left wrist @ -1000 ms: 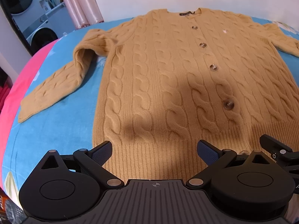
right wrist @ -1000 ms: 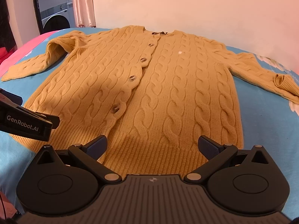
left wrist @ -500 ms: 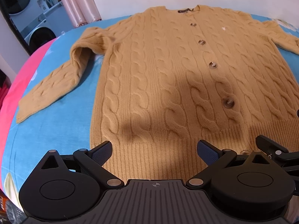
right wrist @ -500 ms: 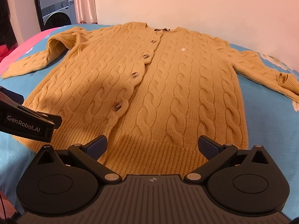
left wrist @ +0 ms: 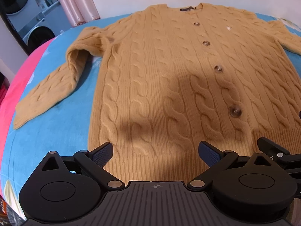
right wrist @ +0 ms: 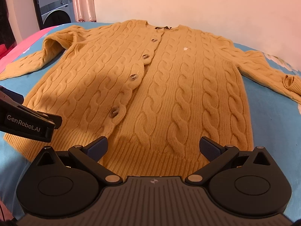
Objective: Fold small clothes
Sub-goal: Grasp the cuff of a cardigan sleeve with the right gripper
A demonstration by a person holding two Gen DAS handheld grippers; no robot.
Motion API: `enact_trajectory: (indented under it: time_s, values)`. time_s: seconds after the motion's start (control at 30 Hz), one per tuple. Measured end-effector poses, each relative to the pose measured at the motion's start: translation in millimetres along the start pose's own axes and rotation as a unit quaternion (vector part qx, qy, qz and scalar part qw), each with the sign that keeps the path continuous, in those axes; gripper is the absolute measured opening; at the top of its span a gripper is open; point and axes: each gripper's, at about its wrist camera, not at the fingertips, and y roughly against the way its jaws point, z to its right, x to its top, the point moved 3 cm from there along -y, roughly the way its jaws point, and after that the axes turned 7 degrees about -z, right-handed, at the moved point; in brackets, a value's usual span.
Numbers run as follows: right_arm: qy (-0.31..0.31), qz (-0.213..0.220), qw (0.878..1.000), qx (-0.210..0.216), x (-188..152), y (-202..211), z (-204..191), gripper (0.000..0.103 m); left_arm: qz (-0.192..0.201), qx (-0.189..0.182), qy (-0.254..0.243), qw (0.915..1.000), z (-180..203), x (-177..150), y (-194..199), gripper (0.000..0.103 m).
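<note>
A mustard cable-knit cardigan [left wrist: 188,79] lies buttoned and face up on a blue bed [left wrist: 56,128], collar toward the far edge by the wall, ribbed hem [right wrist: 150,154] at the near edge, and both sleeves out to the sides. Over the last second the garment has come to fill more of both wrist views, so the two tools have eased forward and lower toward the hem; nothing on the bed has shifted. The left hand-held gripper [left wrist: 155,151] hangs over the hem's left half with its jaws spread wide and nothing between them. The right hand-held gripper [right wrist: 153,146] sits over the hem's right half, likewise spread and empty, its fingertips [right wrist: 208,147] just above the ribbing; whether they touch the knit cannot be told. The left sleeve [left wrist: 49,92] is bent at the elbow, with its upper part humped up and its cuff near the bed's left edge, beside a pink cover [left wrist: 17,86]. The right sleeve [right wrist: 270,73] runs toward the right edge with its cuff curled open. No fold is made yet, so this reads as the approach to a first grasp, probably at the hem or sides. The thick knit is likely to sag and drag unless both sides lift together.
</note>
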Motion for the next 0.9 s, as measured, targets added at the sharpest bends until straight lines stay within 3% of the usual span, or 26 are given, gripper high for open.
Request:
enact_trajectory:
  time_s: [0.2,0.37,0.5,0.63,0.7,0.73,0.8,0.9]
  values:
    - [0.000,0.003,1.000,0.001,13,-10,6,0.103,0.003,-0.008,0.001,1.0000,-1,20,-10,0.103]
    - [-0.010,0.036,0.999,-0.003,25,-18,31,0.103,0.021,-0.054,0.019,0.9981,-7,48,-28,0.103]
    - [-0.071,0.076,0.994,-0.025,35,-19,89,0.103,0.035,-0.072,0.029,0.9964,-11,63,-48,0.103]
    - [-0.188,0.108,0.974,-0.058,38,-21,168,0.103,0.050,-0.089,0.028,0.9943,-14,59,-71,0.103]
    - [-0.221,0.119,0.962,-0.104,38,-26,203,0.101,0.085,-0.084,0.012,0.9928,-11,52,-70,0.103]
    - [-0.220,0.125,0.956,-0.150,38,-28,217,0.099,0.097,-0.080,0.004,0.9921,-10,48,-71,0.103]
    - [-0.184,0.135,0.940,-0.253,40,-32,236,0.096,0.123,-0.079,-0.001,0.9892,-9,41,-72,0.103]
    - [-0.129,0.144,0.928,-0.319,44,-39,261,0.079,0.134,-0.090,0.007,0.9869,-13,39,-72,0.103]
